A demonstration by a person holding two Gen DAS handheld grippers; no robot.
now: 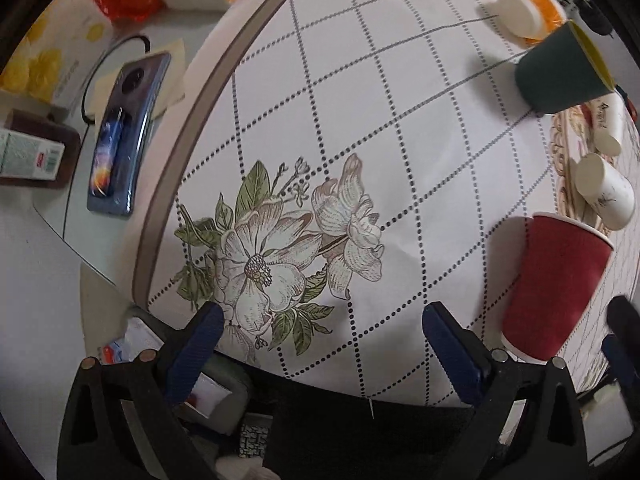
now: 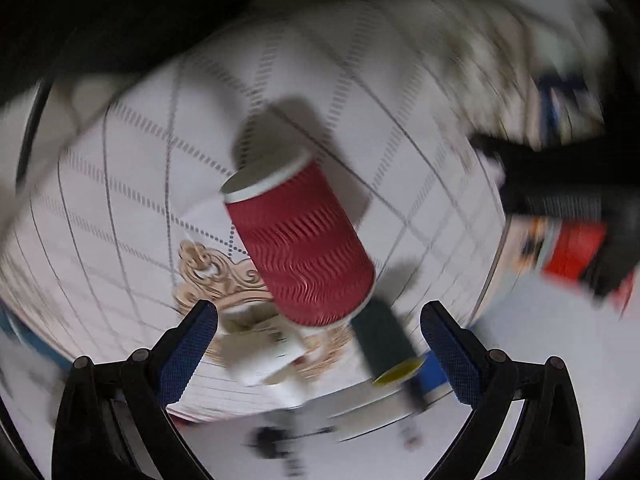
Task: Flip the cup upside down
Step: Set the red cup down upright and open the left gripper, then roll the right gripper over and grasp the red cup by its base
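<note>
Left wrist view: my left jaws (image 1: 322, 340) are spread wide over the flower print, holding nothing. Red cup (image 1: 554, 288) stands on the desk (image 1: 400, 120) near its right edge, wide rim up, just off my right finger. Green cup (image 1: 560, 70) and white cups (image 1: 606, 192) sit beyond it. Right wrist view is blurred: right jaws (image 2: 320, 336) also wide apart, empty, red cup (image 2: 304, 248) ahead between them, not touched.

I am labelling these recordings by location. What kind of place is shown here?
Probably a home dining table: a round table with a floral tablecloth, paper cups such as the red cup, and a phone among boxes beside it.
</note>
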